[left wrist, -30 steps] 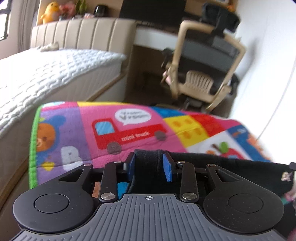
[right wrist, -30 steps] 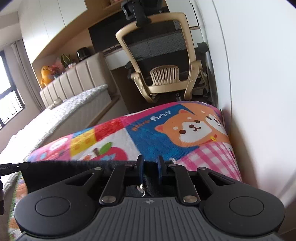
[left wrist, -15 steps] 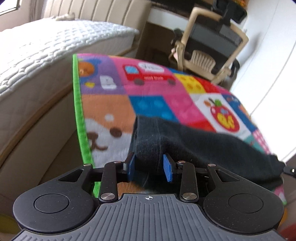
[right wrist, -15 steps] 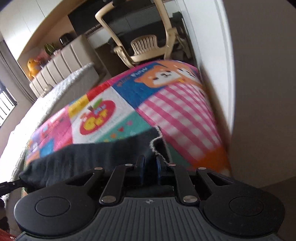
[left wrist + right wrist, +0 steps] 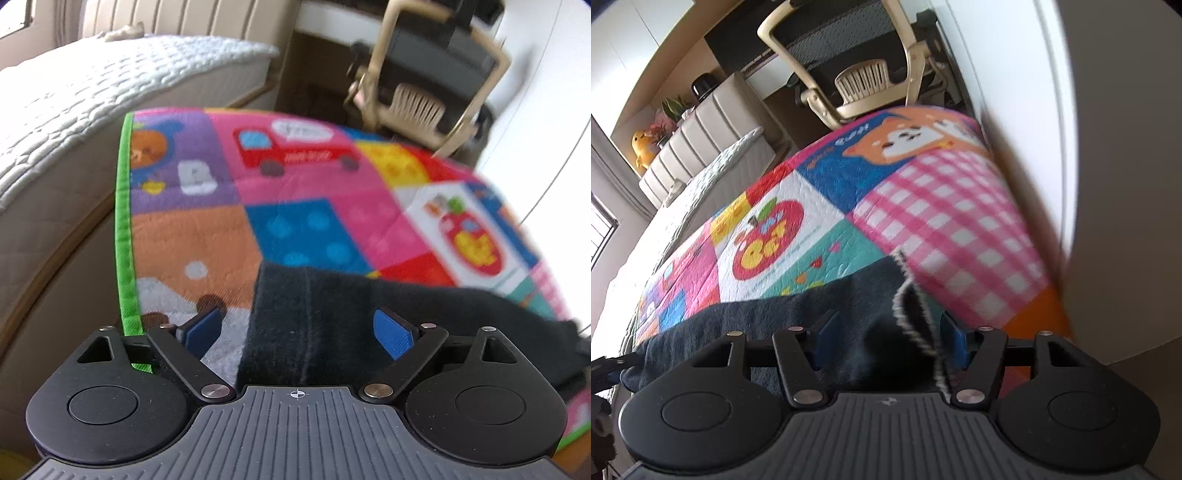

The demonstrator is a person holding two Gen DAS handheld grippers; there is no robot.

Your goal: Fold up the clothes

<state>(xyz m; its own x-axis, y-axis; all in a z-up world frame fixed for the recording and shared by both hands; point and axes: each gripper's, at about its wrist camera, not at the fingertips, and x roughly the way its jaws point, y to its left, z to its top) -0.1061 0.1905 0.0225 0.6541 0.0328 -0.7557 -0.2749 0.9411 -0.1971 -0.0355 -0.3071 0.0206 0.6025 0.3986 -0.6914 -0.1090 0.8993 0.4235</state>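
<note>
A black garment [image 5: 332, 314] lies in a long band across the colourful play mat [image 5: 295, 206]. Its left end sits between the fingers of my left gripper [image 5: 297, 330], whose jaws are opening wide, and the blue pads [image 5: 391, 332] stand clear of the cloth. In the right wrist view the same black garment [image 5: 798, 317] ends in a corner with white stitching, between the fingers of my right gripper [image 5: 890, 338]. Those jaws are opening too, and the pads no longer pinch the fabric.
A bed with a white quilted cover [image 5: 74, 107] runs along the mat's left side. A beige office chair [image 5: 857, 74] stands beyond the mat's far end by a desk. A white wall [image 5: 1115, 184] borders the mat [image 5: 945, 221] on the right.
Both grippers came down toward the mat with the garment pinched, then let go. Their jaws went from shut on the cloth to spread apart, and the garment now rests on the mat.
</note>
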